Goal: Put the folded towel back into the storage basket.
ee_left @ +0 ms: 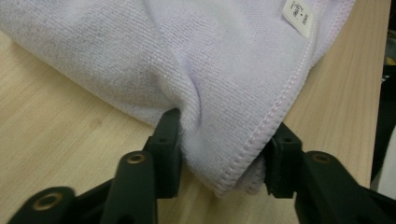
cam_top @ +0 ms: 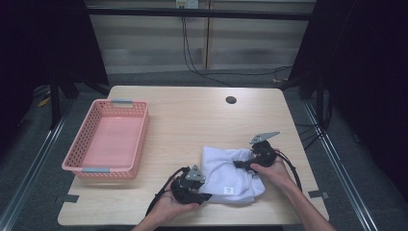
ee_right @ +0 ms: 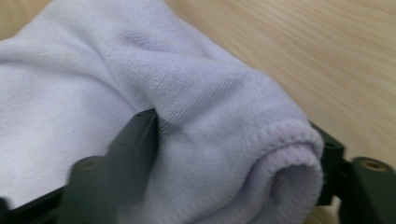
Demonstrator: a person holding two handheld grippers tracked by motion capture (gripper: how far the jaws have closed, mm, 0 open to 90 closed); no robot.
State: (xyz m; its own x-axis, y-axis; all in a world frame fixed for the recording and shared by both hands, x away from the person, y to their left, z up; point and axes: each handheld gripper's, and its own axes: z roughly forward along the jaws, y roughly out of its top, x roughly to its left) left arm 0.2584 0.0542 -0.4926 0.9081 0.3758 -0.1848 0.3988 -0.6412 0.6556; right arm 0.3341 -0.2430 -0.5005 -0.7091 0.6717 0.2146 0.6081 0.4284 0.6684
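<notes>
The left gripper point(ee_left: 223, 149) pinched the near hemmed corner of the folded white towel point(cam_top: 226, 173); its small white label point(ee_left: 299, 16) carried print too small to read. The right gripper point(ee_right: 238, 154) clamped the towel's rolled far-right edge. A pink basket point(cam_top: 139, 139) stood well apart on the wooden table point(cam_top: 192, 115).

Left gripper point(ee_left: 224, 149) pinching the stitched corner of a folded white towel point(ee_left: 187, 60), which is lying on a wooden table point(ee_left: 56, 126).
</notes>
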